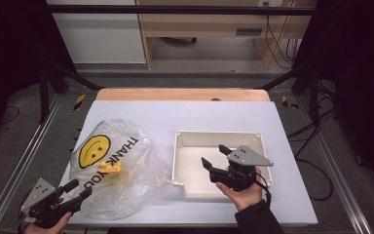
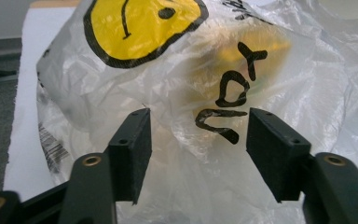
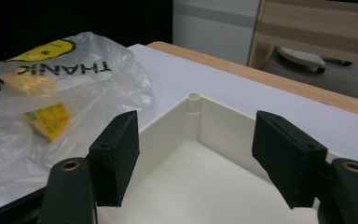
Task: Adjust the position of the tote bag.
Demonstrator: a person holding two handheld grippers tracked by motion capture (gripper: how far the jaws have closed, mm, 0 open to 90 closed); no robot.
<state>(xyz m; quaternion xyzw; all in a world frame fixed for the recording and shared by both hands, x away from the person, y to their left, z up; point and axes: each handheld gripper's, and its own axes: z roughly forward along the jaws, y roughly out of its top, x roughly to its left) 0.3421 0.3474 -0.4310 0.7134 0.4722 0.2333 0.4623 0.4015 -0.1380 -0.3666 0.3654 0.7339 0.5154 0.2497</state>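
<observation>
A clear plastic bag (image 1: 119, 165) printed with a yellow smiley and "THANK YOU" lies on the left of the white table top, with yellow packets (image 1: 113, 171) inside it. My left gripper (image 1: 78, 189) sits at the bag's near left corner, open, its jaws on either side of a fold of bag (image 2: 214, 154) without pressing it. To the right stands an empty cream tray (image 1: 187, 139). Over the tray hovers my right gripper (image 1: 215, 156), open with nothing between its jaws (image 3: 193, 161); it points toward the bag (image 3: 51, 112) and the yellow packet (image 3: 49, 120).
The white table top (image 1: 175, 114) ends in a wooden strip (image 1: 182, 94) at the far side. Black frame posts stand at the left and right beyond the table. A wooden cabinet and cables sit on the floor behind.
</observation>
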